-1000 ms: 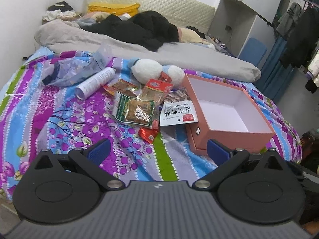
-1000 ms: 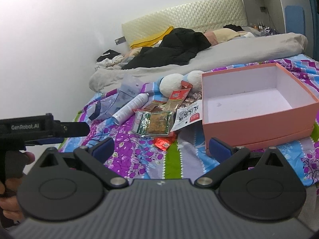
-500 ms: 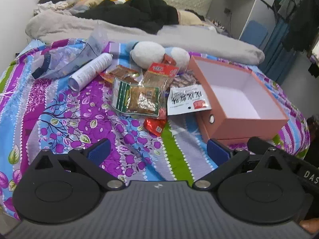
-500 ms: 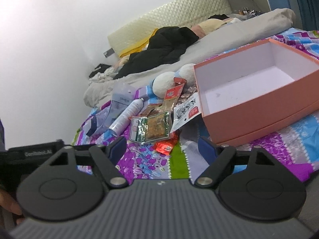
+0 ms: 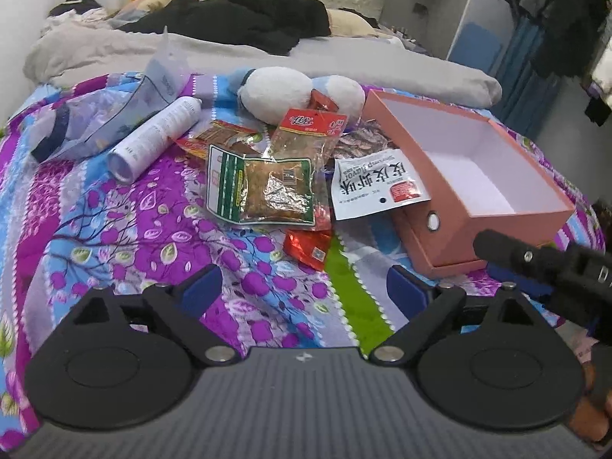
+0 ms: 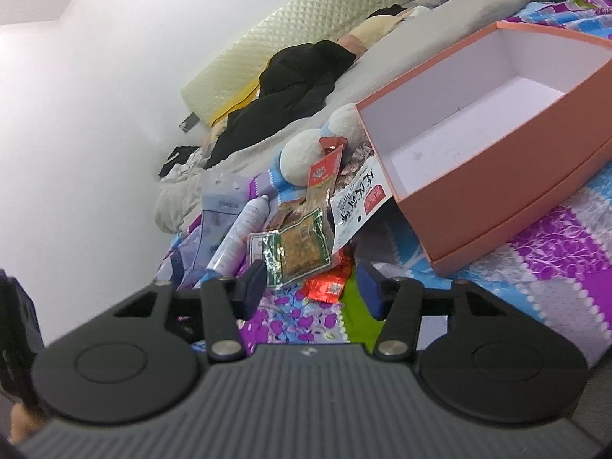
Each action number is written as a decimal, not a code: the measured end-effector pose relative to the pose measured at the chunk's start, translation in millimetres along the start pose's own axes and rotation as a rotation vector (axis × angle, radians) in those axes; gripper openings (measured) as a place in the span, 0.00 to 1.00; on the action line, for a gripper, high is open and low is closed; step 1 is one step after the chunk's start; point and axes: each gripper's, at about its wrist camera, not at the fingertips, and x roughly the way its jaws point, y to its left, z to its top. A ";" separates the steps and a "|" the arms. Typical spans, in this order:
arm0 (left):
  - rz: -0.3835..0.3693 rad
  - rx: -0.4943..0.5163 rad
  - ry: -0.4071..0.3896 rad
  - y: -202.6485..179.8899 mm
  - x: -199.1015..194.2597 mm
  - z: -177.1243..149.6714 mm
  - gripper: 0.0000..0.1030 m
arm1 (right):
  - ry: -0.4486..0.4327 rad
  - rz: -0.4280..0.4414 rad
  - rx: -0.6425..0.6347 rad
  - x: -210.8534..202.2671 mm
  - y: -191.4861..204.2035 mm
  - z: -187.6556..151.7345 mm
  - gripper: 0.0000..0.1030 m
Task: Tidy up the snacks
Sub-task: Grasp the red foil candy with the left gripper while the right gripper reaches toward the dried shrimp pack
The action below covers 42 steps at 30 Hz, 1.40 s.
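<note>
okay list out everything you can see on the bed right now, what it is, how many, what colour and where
box: 1, salmon outside, white inside, empty, right of the snacks
white packet: 1, black print, leaning on the box
green-edged packet: 1, pile's front
red-topped packet: 1, behind it
small red packet: 1, nearest the grippers
spray can: 1, white, lying left
clear bag: 1, bluish, far left
plush toy: 1, white, behind the pile
bedspread: 1, purple and blue
left gripper: jaws closing, nothing between
right gripper: jaws closing, nothing between

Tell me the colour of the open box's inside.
White inside the box, salmon-pink outside; clearest in the left wrist view.
</note>
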 end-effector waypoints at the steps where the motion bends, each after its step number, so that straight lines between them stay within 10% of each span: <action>1: -0.013 -0.004 0.005 2.6 7.7 0.2 0.91 | -0.001 -0.004 0.013 4.6 -0.3 -0.1 0.52; 37: -0.288 -0.261 0.188 64.1 178.1 14.5 0.19 | 0.004 -0.173 0.208 152.1 -20.6 7.9 0.40; 42: -0.303 -0.266 0.193 62.4 185.1 15.9 0.12 | -0.005 -0.199 0.212 163.8 -22.5 12.5 0.22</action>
